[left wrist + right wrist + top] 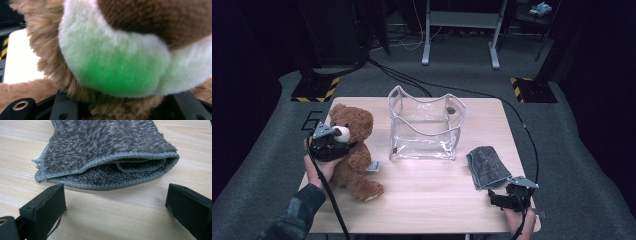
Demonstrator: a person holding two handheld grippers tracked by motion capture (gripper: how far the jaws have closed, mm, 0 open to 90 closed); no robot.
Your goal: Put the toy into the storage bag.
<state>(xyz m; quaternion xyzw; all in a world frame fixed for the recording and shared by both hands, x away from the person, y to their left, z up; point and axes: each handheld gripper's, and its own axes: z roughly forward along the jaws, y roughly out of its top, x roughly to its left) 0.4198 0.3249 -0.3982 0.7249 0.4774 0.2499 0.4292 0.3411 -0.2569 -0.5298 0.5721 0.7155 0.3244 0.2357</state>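
Note:
A brown teddy bear [354, 150] with a white muzzle [112, 55] sits upright at the table's left side. My left gripper [341, 146] reaches into it from the left, just under the muzzle. In the left gripper view the jaws [122, 110] stand part-way closed with the bear's fur packed between them. A folded grey fluffy cloth [487, 166] lies at the right side of the table. My right gripper [496, 196] rests near the front right corner, open. Its jaws [115, 205] stand wide apart just short of the cloth's folded edge [112, 167], with bare table between them.
A clear soft plastic bag [424, 127] stands open-topped in the middle of the wooden table [432, 200], between the bear and the cloth. Black cables trail over the grey carpet behind the table. A metal frame stands farther back.

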